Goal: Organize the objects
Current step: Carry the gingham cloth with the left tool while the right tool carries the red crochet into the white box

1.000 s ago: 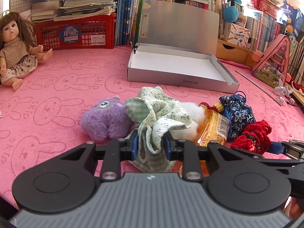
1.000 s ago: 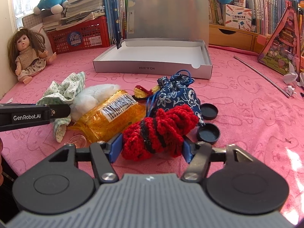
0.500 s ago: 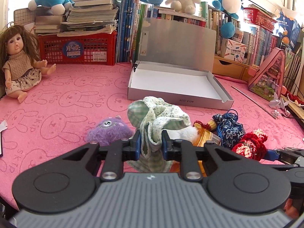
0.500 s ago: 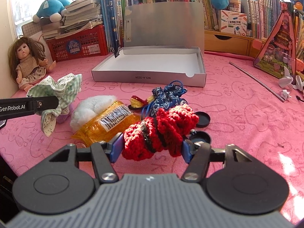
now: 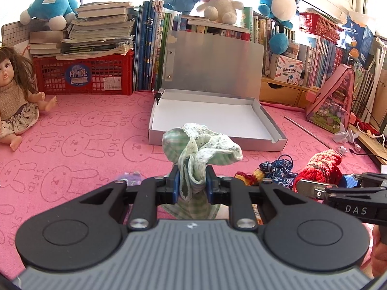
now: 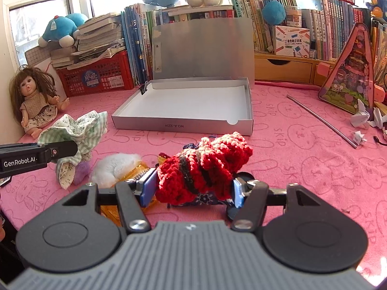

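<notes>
My left gripper (image 5: 192, 184) is shut on a green checked and floral cloth (image 5: 200, 146) and holds it above the pink mat. The cloth also shows in the right wrist view (image 6: 77, 130). My right gripper (image 6: 193, 188) is shut on a red crocheted piece (image 6: 205, 164), lifted off the mat; it also shows in the left wrist view (image 5: 321, 166). An open silver box (image 5: 212, 120) with a white floor and raised lid lies ahead of both grippers (image 6: 183, 104).
On the mat below lie a blue floral pouch (image 5: 278, 171), an orange packet (image 6: 142, 174), white fluff (image 6: 113, 169) and a purple plush (image 5: 131, 177). A doll (image 5: 14, 99) sits far left. A red crate (image 5: 82, 75), books and a metal rod (image 6: 321, 120) line the edges.
Both grippers have risen with their loads and moved toward the silver box. The cloth and the red crochet piece are now clear of the pile on the mat.
</notes>
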The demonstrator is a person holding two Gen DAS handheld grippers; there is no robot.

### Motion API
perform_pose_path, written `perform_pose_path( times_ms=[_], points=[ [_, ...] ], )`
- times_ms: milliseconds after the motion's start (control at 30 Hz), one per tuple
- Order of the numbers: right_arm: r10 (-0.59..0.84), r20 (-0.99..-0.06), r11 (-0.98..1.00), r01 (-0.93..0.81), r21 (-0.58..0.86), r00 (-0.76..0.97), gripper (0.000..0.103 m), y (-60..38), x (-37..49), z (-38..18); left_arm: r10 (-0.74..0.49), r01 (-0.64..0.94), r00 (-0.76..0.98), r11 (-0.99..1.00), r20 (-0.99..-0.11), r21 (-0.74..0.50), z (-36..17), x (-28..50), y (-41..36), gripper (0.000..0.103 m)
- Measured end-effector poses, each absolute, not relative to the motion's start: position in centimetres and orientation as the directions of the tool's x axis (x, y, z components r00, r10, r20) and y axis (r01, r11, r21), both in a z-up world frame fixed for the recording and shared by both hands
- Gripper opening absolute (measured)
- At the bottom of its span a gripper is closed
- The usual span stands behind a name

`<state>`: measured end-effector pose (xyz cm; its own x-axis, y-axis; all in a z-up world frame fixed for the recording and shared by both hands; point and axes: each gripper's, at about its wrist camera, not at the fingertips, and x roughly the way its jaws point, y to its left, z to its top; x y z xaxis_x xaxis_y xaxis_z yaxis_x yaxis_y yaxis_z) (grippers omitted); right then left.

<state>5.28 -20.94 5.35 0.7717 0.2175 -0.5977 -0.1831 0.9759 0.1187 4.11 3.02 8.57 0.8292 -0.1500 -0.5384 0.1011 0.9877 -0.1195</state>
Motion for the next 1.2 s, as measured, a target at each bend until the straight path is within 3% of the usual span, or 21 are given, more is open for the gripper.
perform_pose_path(
  times_ms=[300,533,1200],
  points=[
    [0.215,-0.585,0.976,-0.186,0.110,0.782,0.064,-21.5,8.2,7.2,-0.193,0.133,0.837,0.979,-0.512,-0.152,10.5,7.7,3.3,0.025],
    [0.201,-0.582,0.979,-0.188,0.083,0.788,0.064,-21.9,11.5,8.1,-0.203,0.125,0.818,0.976,-0.538,-0.177,11.0,12.1,3.9,0.025],
    [0.208,-0.716,0.978,-0.124,0.168,0.666,0.064,-22.7,26.8,3.0,-0.094,0.055,0.763,0.995,-0.640,-0.080,6.5,27.3,1.5,0.025]
  ],
)
